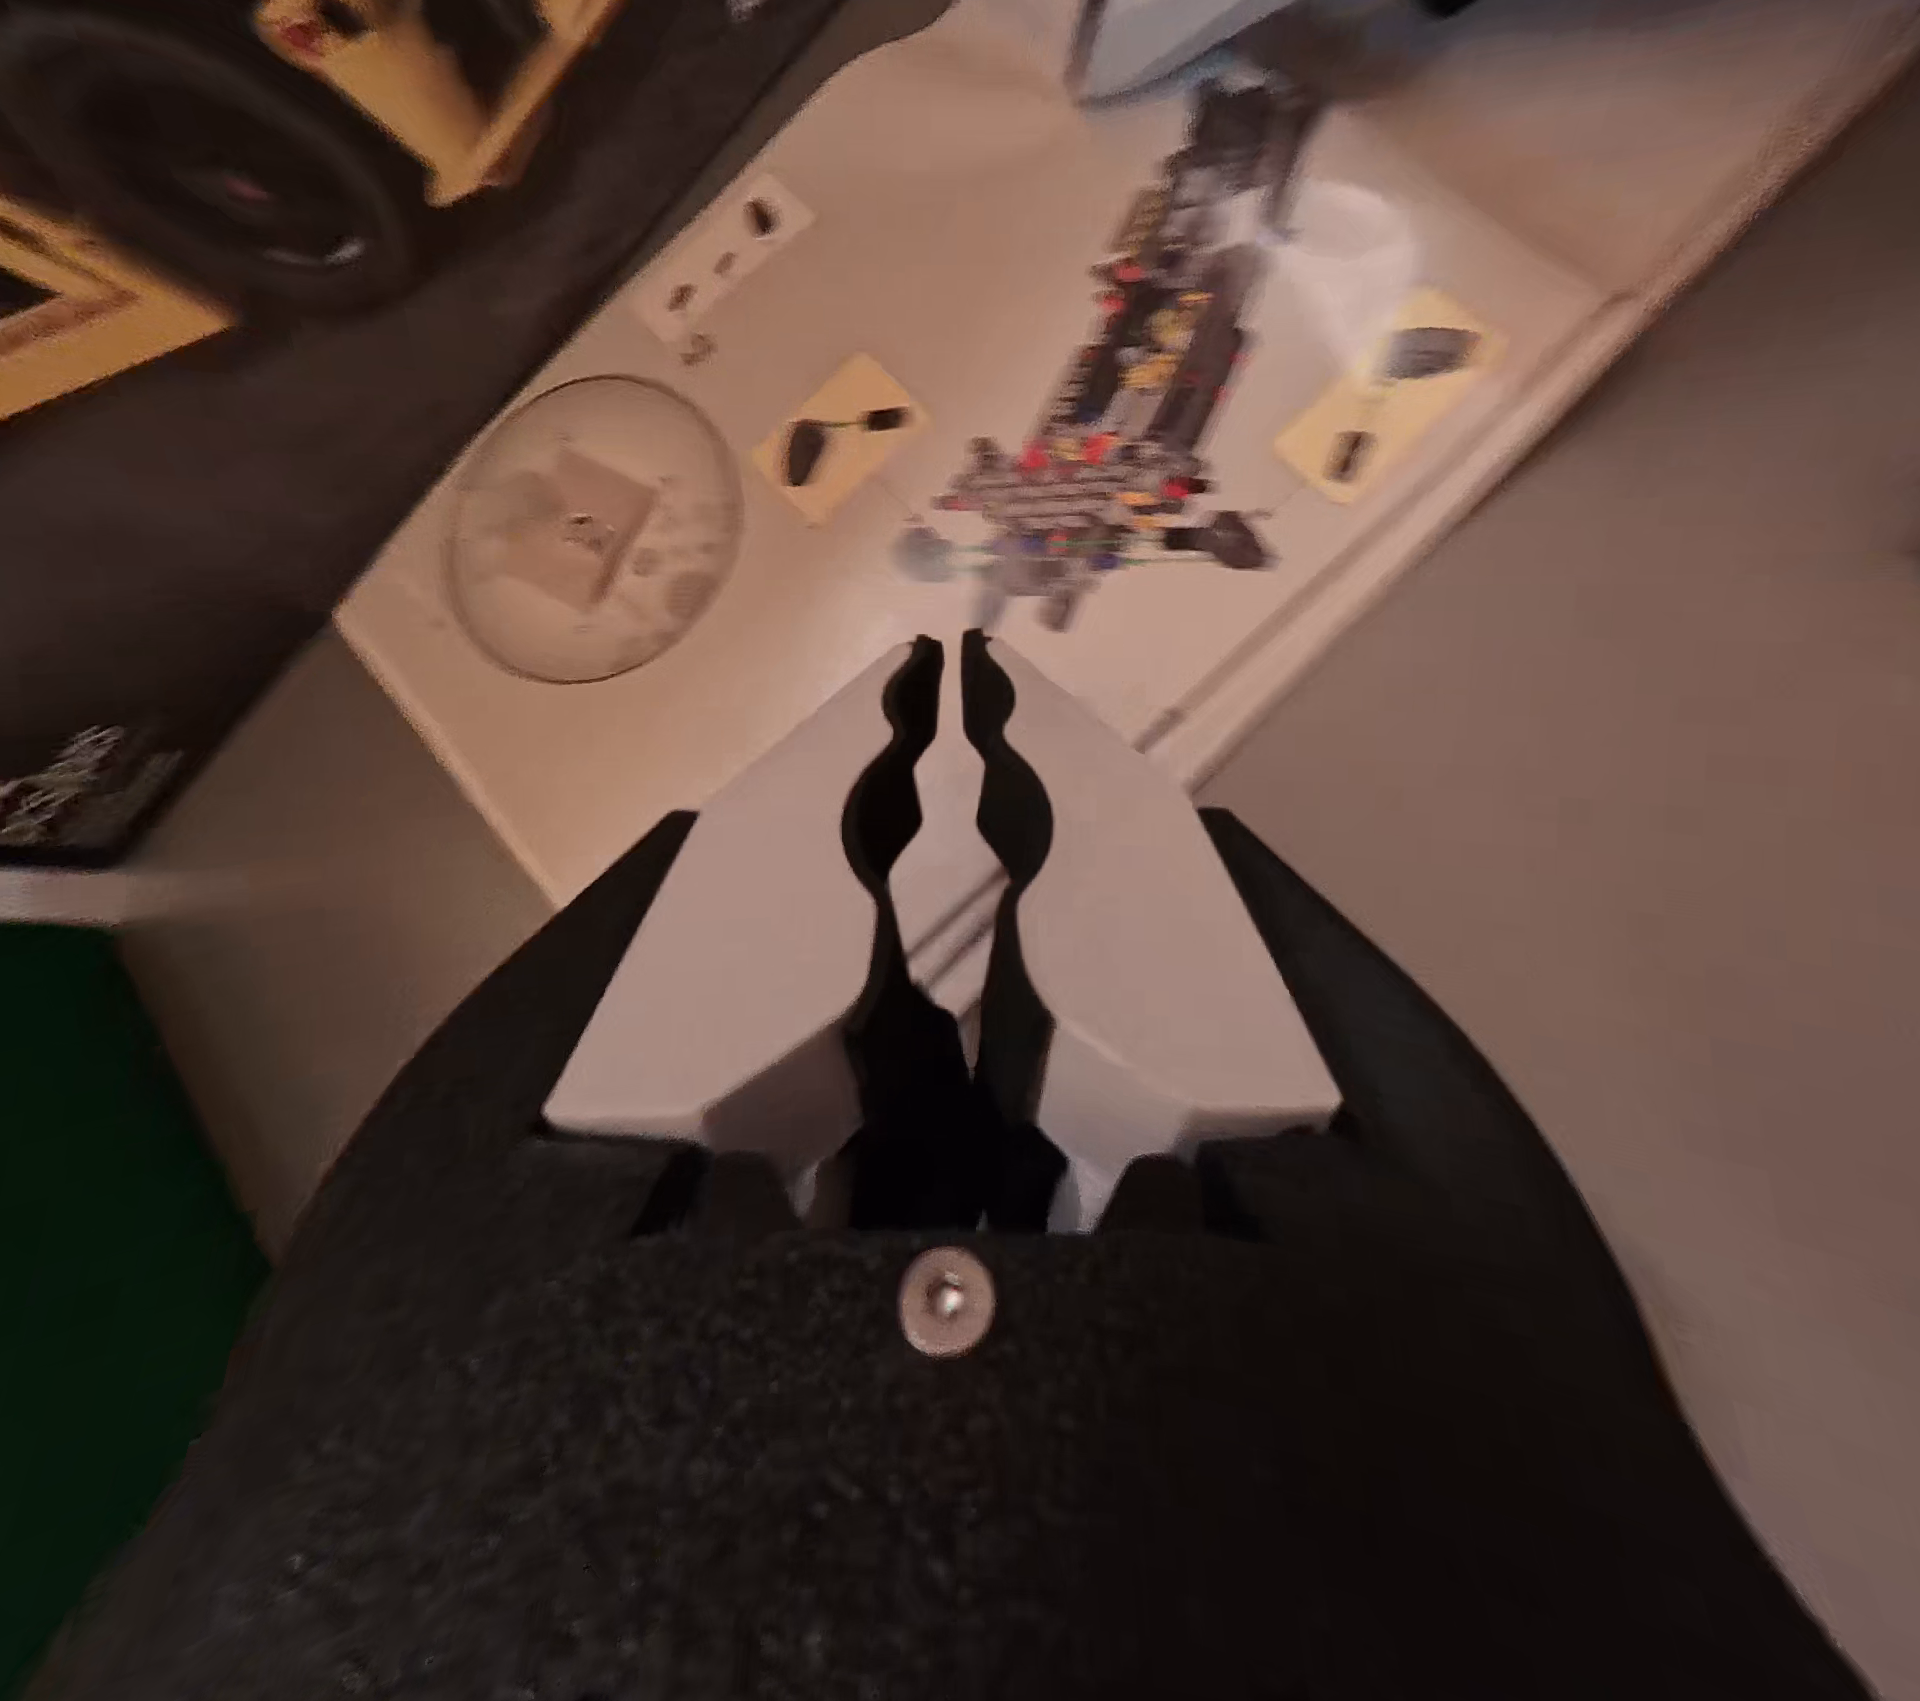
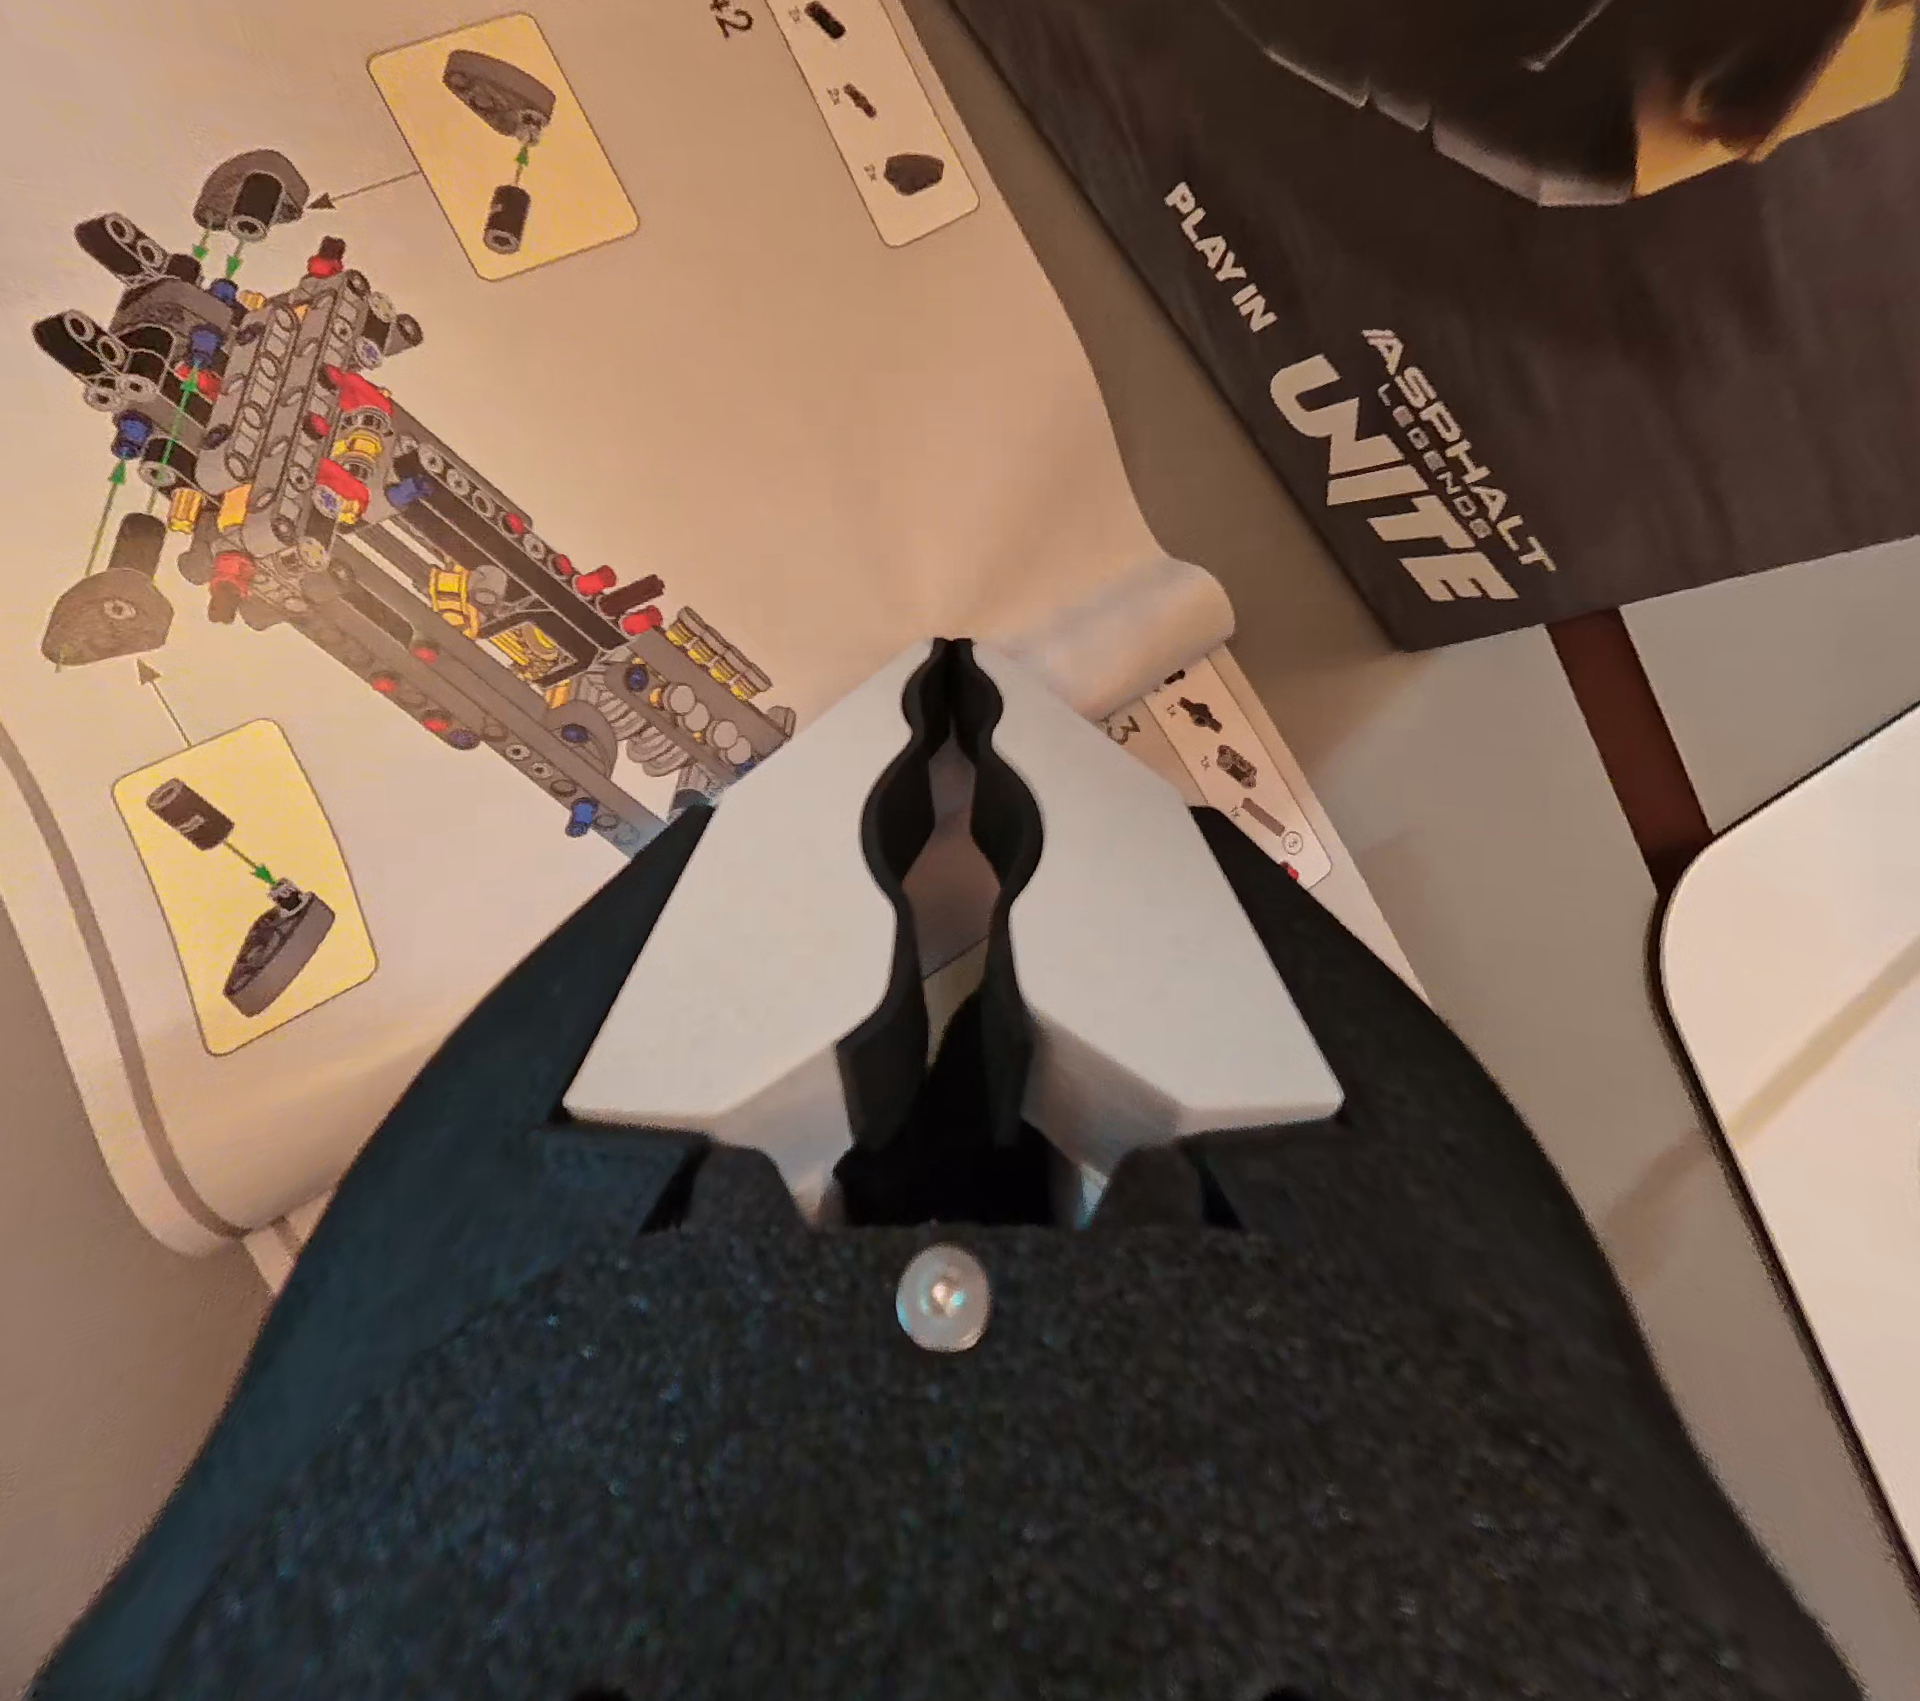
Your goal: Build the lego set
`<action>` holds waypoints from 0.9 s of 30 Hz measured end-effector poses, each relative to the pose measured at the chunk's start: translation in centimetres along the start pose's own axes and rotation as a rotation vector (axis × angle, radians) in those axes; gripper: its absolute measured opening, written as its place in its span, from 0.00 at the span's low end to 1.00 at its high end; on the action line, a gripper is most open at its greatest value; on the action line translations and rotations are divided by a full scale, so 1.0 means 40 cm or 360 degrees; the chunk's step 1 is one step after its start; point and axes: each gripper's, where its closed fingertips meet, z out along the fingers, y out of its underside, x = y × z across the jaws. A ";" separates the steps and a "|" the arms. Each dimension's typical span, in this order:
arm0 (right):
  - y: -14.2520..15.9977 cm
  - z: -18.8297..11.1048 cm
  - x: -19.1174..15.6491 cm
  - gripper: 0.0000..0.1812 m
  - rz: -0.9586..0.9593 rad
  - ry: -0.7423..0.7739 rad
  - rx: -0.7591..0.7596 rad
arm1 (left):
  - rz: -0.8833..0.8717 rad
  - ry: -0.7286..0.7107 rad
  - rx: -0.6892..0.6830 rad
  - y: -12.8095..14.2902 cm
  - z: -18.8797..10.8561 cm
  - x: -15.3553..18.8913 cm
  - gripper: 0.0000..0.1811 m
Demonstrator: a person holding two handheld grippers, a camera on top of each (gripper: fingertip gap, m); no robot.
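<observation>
1. The right hand-held gripper is seen with its tips pressed together at the corner of the instruction booklet. A curled page edge lies right at the tips; whether paper is pinched between them cannot be told.
2. The left hand-held gripper is held above the same booklet, its tips nearly closed with a thin gap and nothing between them. This view is blurred by motion.
3. The open page shows a printed chassis diagram with small yellow call-out panels. No loose lego pieces or built model are seen in either view; where they lie cannot be told.
4. The set's dark box lies just beside the booklet on the grey surface. A white rounded tray or board is seen at the right.
5. Judgement: the step in hand is reading or turning the page. Only the top sheet should be caught at its curled corner, lifted gently and swept across in an arc, so the paper is not creased or torn.
6. The left hand-held gripper is best rested on the far page to keep the booklet from sliding.
</observation>
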 end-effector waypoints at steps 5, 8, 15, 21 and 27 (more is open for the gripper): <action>-0.022 -0.036 -0.013 0.00 0.0078 -0.0154 0.0116 | -0.0206 -0.0142 -0.0264 0.097 0.051 -0.099 0.00; -0.053 -0.117 -0.091 0.00 -0.0026 -0.0371 0.0377 | -0.0280 -0.0120 -0.0224 0.123 0.034 -0.100 0.00; 0.065 -0.128 -0.234 0.00 -0.0336 -0.0565 0.0132 | -0.0262 -0.0206 -0.0209 0.135 0.030 -0.138 0.00; 0.074 -0.123 -0.237 0.00 -0.0351 -0.0516 0.0050 | -0.0283 -0.0227 -0.0173 0.130 0.040 -0.163 0.00; 0.106 -0.152 -0.215 0.00 -0.0240 -0.0529 0.0009 | -0.0158 -0.0238 -0.0190 0.121 0.038 -0.109 0.00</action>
